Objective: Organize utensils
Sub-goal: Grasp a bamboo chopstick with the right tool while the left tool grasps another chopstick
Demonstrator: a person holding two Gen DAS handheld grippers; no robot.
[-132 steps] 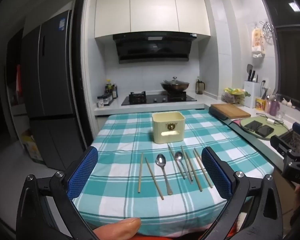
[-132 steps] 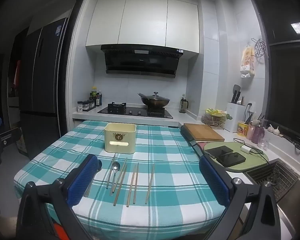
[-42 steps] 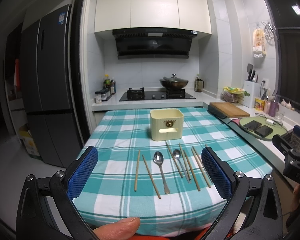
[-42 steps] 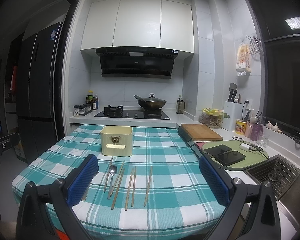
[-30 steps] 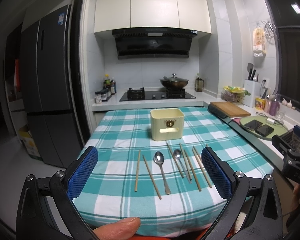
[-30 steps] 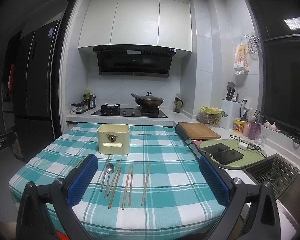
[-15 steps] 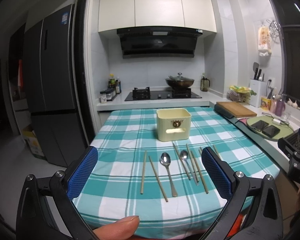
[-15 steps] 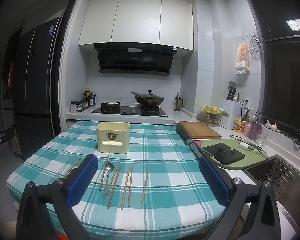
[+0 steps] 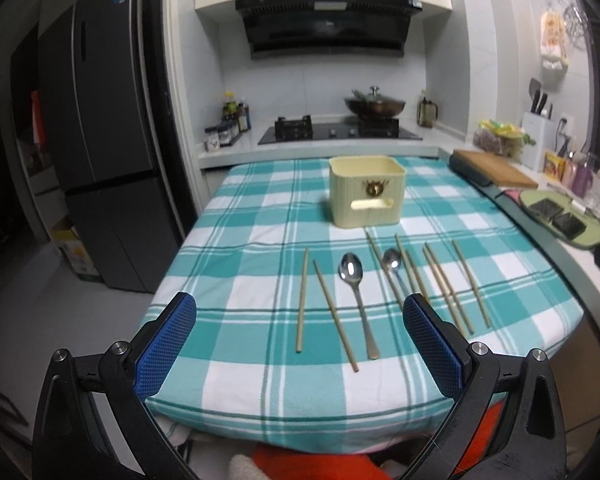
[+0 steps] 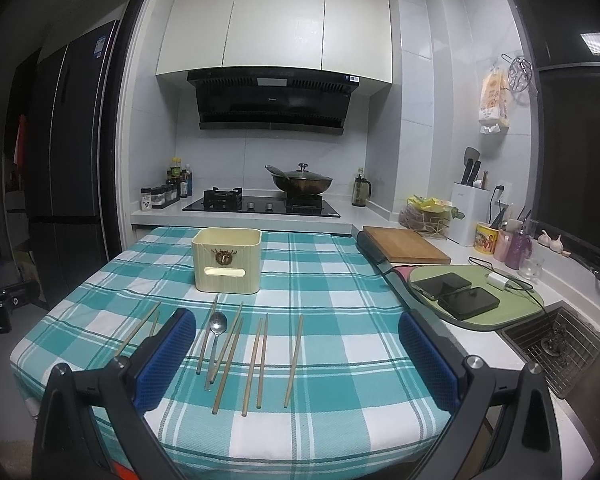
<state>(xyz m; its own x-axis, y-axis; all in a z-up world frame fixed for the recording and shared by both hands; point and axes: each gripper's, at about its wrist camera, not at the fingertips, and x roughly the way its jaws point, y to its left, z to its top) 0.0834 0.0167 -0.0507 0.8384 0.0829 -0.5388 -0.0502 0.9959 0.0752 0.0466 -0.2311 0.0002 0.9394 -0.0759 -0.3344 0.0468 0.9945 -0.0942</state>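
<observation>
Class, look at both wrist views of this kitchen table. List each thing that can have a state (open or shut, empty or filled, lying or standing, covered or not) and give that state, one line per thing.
left tongs: open, holding nothing
right tongs: open, holding nothing
cream holder box: upright, open top, no utensil sticking out
left spoon: lying flat, bowl toward box
right spoon: lying flat among chopsticks
chopsticks: lying loose on cloth
wok: on the hob, lid on

cream square plastic utensil holder (image 9: 366, 191): upright on cloth | two steel spoons (image 9: 352, 271), wooden chopsticks (image 9: 302, 299): flat, just before it
</observation>
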